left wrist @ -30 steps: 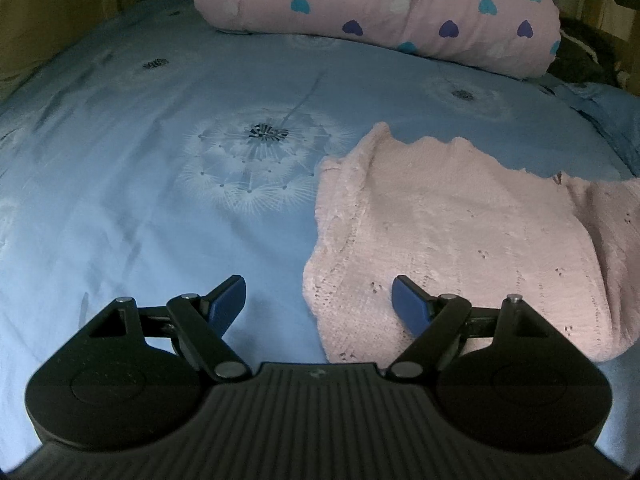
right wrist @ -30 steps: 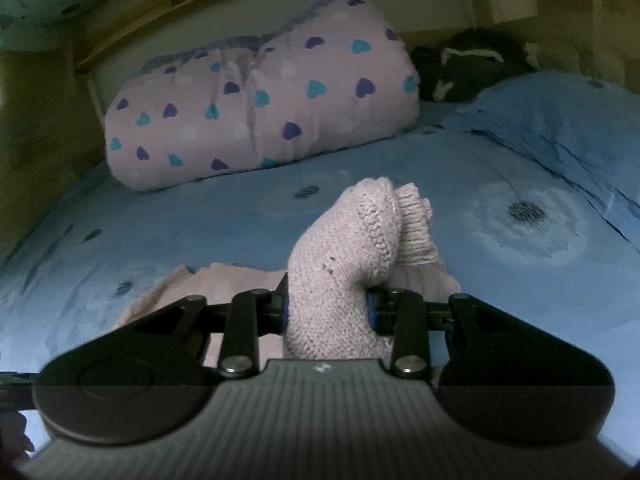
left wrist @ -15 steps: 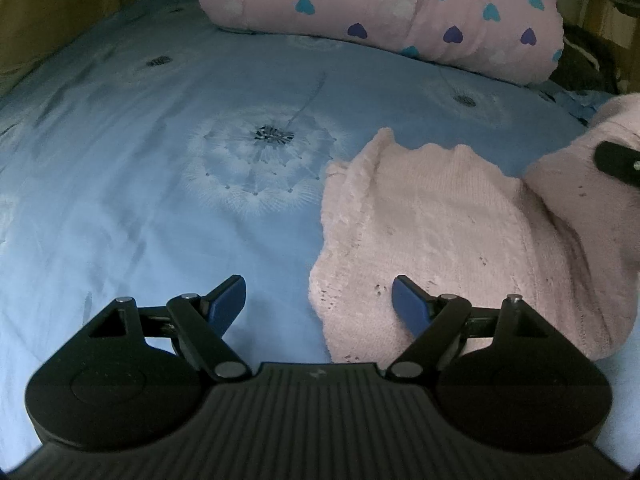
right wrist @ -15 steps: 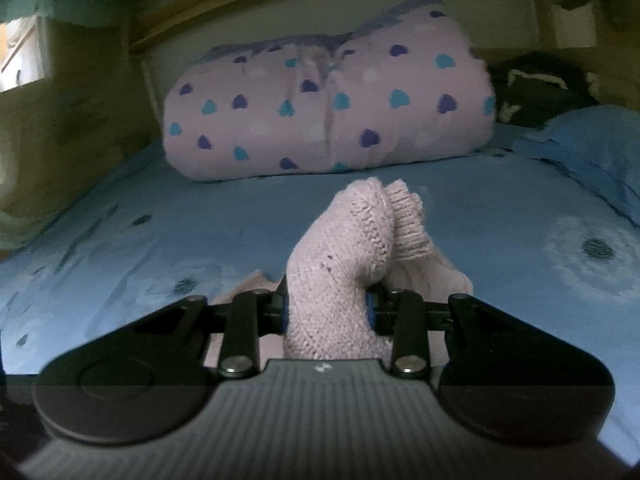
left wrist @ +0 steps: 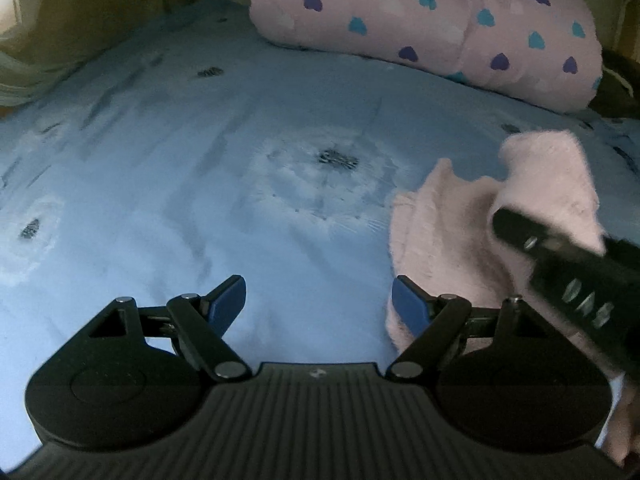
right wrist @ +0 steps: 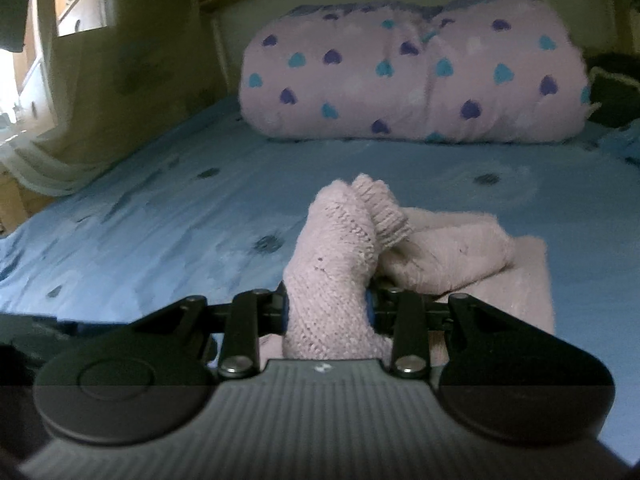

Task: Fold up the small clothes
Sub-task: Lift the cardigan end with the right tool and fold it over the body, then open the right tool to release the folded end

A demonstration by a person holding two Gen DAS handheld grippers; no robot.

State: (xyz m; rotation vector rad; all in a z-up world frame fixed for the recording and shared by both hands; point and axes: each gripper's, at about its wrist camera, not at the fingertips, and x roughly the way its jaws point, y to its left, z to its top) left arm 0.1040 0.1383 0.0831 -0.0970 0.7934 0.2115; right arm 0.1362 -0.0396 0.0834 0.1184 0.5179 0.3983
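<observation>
- The pink knitted garment (left wrist: 448,240) lies on the blue bed sheet (left wrist: 200,208), toward the right side of the left wrist view. Its flat body rests on the sheet and one bunched end is lifted off it.
- That lifted end is a sleeve with a ribbed cuff (right wrist: 380,208). The right hand-held gripper (right wrist: 326,308) has it clamped between its pads, the jaws narrowed onto a thick wad of knit that stands up past the fingertips.
- From the right wrist view, the rest of the garment trails away to the right of the gripped sleeve and lies low on the sheet. The fold line probably runs roughly front to back under the sleeve.
- In the left wrist view the right hand-held gripper (left wrist: 560,264) is blurred and comes in from the right edge, carrying the sleeve over the garment's body toward its left edge.
- The left hand-held gripper (left wrist: 320,304) stands wide open with nothing between its blue pads (left wrist: 408,304). Its right pad is just over the garment's near left edge; the gap itself is over bare sheet.
- So the garment lies to the right of the left hand-held gripper and straight ahead of and below the right one. The right is plainly the nearer and the working hand.
- The likely next need is to lay the sleeve across the body, with the left hand-held gripper close enough to pin the near edge.
- A heart-print pillow (left wrist: 432,24) sits well apart at the head of the bed.
</observation>
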